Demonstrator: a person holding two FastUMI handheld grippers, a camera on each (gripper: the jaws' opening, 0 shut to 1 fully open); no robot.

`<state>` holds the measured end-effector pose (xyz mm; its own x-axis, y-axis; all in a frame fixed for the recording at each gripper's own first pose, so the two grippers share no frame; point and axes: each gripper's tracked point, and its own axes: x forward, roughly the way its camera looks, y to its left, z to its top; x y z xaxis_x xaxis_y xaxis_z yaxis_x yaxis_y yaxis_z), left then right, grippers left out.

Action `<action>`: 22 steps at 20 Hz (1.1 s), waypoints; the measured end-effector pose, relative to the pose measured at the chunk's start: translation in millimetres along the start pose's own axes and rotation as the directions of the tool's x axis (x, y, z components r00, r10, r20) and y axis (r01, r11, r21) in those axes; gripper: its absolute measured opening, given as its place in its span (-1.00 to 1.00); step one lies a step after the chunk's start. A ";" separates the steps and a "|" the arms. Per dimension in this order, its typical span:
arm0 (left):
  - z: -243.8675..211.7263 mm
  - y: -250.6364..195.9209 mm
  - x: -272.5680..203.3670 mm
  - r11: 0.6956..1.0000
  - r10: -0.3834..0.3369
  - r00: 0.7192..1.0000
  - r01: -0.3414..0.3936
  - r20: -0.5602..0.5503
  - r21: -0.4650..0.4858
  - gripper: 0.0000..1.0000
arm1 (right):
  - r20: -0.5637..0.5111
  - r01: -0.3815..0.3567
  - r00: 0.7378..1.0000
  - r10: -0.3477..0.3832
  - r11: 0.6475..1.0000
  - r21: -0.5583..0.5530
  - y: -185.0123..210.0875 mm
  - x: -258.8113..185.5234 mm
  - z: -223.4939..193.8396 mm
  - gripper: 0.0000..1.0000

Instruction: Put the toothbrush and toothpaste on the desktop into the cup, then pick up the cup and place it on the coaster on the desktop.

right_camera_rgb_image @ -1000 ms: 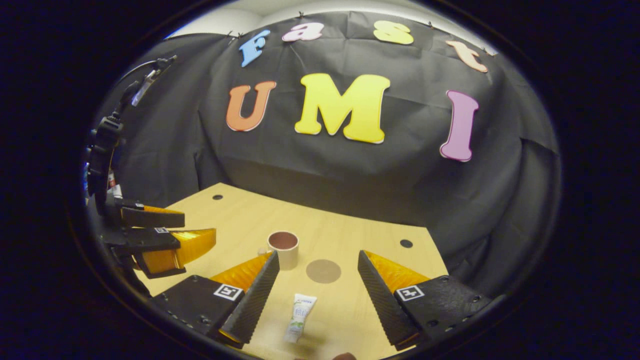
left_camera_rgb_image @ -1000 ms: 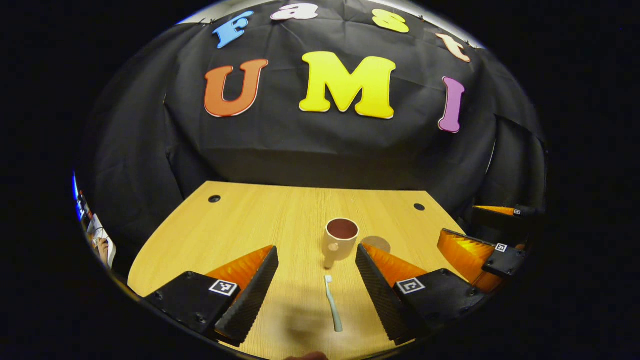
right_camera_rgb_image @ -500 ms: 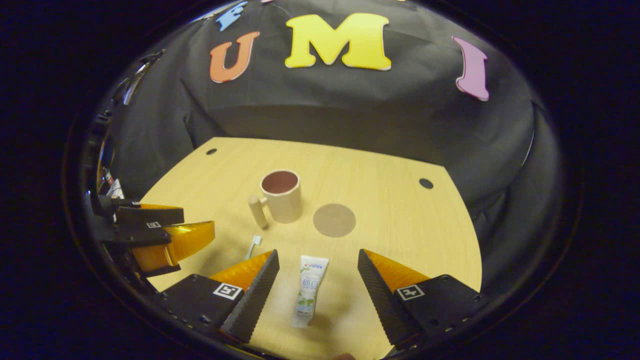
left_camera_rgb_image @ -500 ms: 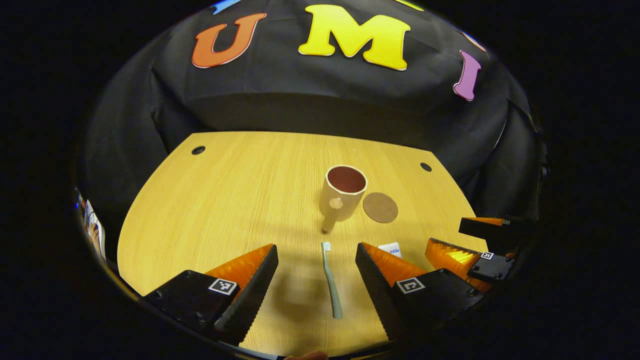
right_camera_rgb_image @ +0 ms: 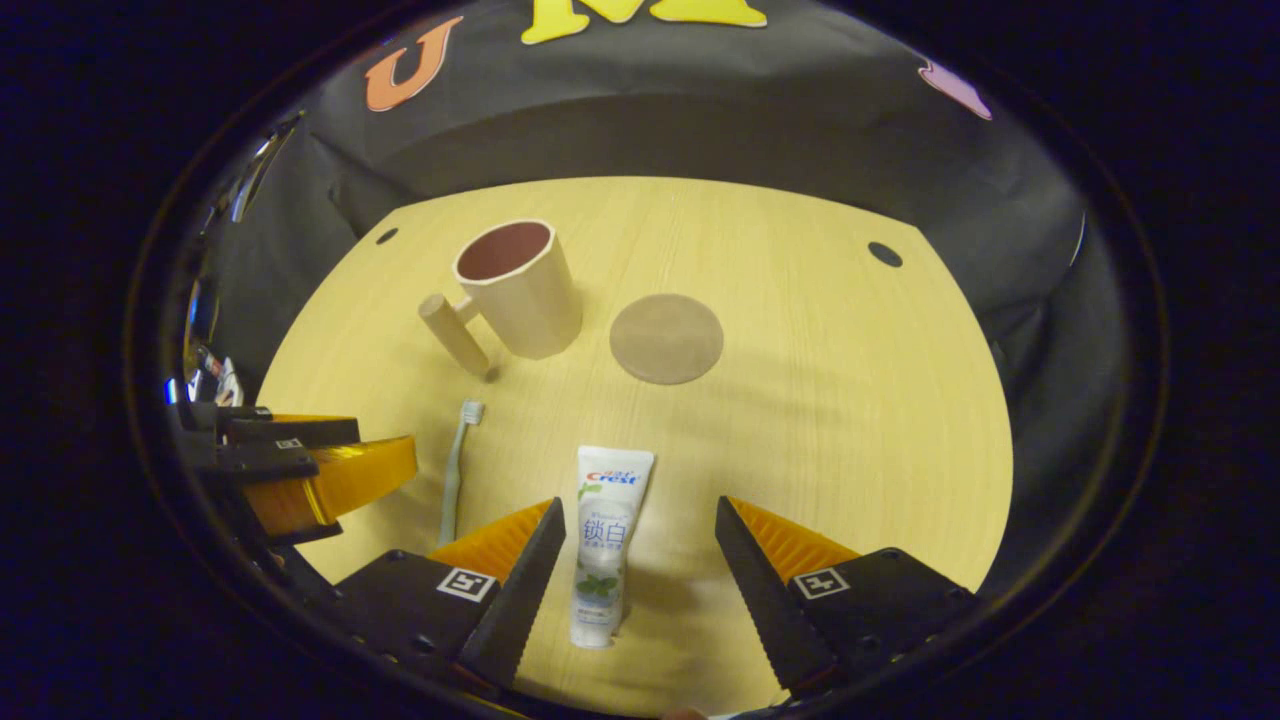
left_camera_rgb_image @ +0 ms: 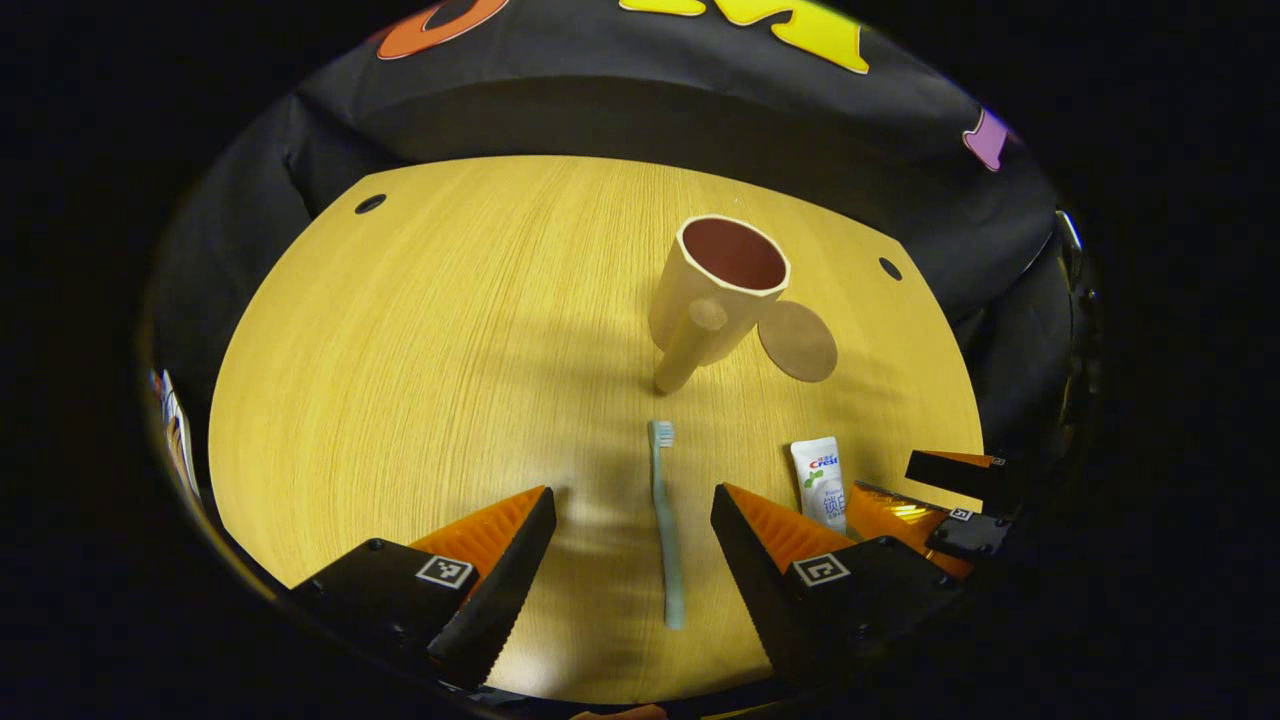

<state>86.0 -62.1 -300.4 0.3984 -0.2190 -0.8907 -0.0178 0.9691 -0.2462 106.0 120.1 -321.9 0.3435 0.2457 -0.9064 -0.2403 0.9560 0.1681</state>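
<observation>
Pale wood-grain table (left_camera_rgb_image: pixel 420 340), rounded far edge, black cloth wall behind. Beige faceted cup (left_camera_rgb_image: pixel 718 290), maroon inside, peg handle, stands beside a flat round brown coaster (right_camera_rgb_image: pixel 666 338). Left hand-held gripper (left_camera_rgb_image: pixel 632 560) gapes over the slim pale-green toothbrush (left_camera_rgb_image: pixel 664 520). Right hand-held gripper (right_camera_rgb_image: pixel 632 570) gapes over the white toothpaste tube (right_camera_rgb_image: pixel 605 540); ridged black pads, orange backs.

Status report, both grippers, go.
Left gripper open, jaws astride toothbrush. Right gripper open over toothpaste. Cup empty, beside coaster. Nothing blocking.
</observation>
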 end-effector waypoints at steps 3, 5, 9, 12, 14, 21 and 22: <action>-14.2 -6.2 13.0 1.000 -0.016 0.997 0.015 -0.079 -0.013 1.00 | -0.055 -0.005 0.998 0.004 1.000 -0.015 4.2 12.6 -10.2 0.84; -22.3 -8.3 20.4 1.000 -0.015 0.991 0.013 -0.131 -0.022 1.00 | -0.090 -0.014 0.996 0.012 1.000 -0.024 6.5 16.8 -16.6 0.82; -34.2 -14.1 30.9 1.000 -0.014 0.979 0.009 -0.201 -0.027 0.96 | -0.136 -0.004 0.991 0.001 1.000 -0.022 6.6 22.7 -29.0 0.52; -42.0 -18.9 34.5 0.999 -0.011 0.969 0.002 -0.246 -0.034 0.77 | -0.155 0.003 0.988 -0.006 1.000 -0.018 6.3 24.4 -34.2 0.43; -38.8 -16.4 37.5 1.000 0.012 0.969 -0.014 -0.246 -0.007 0.65 | -0.159 0.019 0.987 -0.018 1.000 0.001 7.6 30.3 -38.6 0.15; -28.6 2.0 37.8 0.994 0.108 0.953 -0.104 -0.282 0.031 -0.49 | -0.183 0.034 0.983 -0.024 0.998 0.054 2.8 27.1 -45.5 -0.43; -25.7 1.7 36.9 0.995 0.104 0.955 -0.100 -0.279 0.028 -0.63 | -0.181 0.035 0.983 -0.023 0.997 0.063 2.1 25.7 -44.6 -0.50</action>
<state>77.1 -71.5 -343.6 0.1228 -0.1399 -0.9825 -0.0315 0.9890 -0.1447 73.8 121.2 -362.1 0.1787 0.1905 -0.9653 -0.1704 0.9722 0.1603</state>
